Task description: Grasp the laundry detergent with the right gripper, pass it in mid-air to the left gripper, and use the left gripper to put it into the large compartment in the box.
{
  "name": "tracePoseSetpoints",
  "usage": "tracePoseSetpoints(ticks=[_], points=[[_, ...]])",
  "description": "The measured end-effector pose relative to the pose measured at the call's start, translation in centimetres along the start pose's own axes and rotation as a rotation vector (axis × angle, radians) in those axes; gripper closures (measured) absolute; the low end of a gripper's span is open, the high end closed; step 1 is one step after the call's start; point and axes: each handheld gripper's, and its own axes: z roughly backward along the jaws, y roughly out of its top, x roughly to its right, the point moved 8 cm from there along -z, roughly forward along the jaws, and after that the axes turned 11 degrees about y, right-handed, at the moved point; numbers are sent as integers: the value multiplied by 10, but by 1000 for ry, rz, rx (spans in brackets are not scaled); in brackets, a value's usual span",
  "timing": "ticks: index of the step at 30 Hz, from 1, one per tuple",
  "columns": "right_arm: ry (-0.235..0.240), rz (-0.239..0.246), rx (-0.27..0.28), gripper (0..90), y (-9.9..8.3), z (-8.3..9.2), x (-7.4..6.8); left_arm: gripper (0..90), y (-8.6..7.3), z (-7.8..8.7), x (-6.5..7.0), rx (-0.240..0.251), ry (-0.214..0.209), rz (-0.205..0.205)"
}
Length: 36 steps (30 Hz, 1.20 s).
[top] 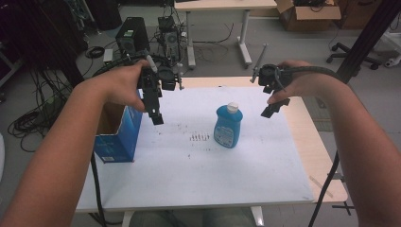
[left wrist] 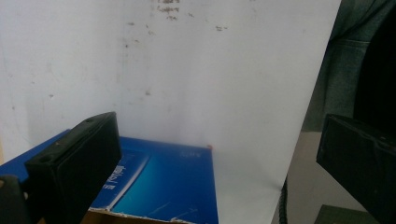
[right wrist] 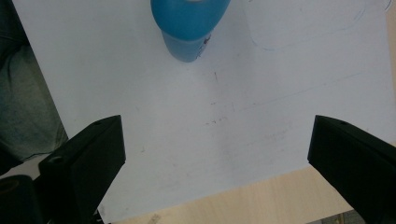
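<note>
A blue bottle [top: 228,126] with a white cap stands upright near the middle of the white sheet [top: 198,170]; its blue body [right wrist: 189,25] shows at the top of the right gripper view. An open blue box [top: 118,135] sits at the table's left edge, and its blue side [left wrist: 168,184] lies below the left jaws. My left gripper [top: 156,113] hangs above the box's right side, jaws wide apart and empty [left wrist: 215,158]. My right gripper [top: 273,108] is held in the air to the right of the bottle, open, nothing between its jaws [right wrist: 215,158].
The white sheet covers most of a pale wooden table [top: 317,156], whose bare wood shows at the right. Small dark specks [top: 198,137] mark the sheet left of the bottle. Cables, computer cases [top: 132,35] and another desk [top: 222,4] stand on the floor beyond.
</note>
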Motion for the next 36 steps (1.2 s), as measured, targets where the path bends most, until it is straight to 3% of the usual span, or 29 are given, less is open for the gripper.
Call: tracePoseSetpoints(ticks=[16, 36], points=[[-5, -9, 10, 41, -6, 2, 4, 3, 5, -3, 2, -2, 5, -32], [8, -24, 31, 42, -10, -21, -7, 3, -8, -14, 43, -19, -6, -77]])
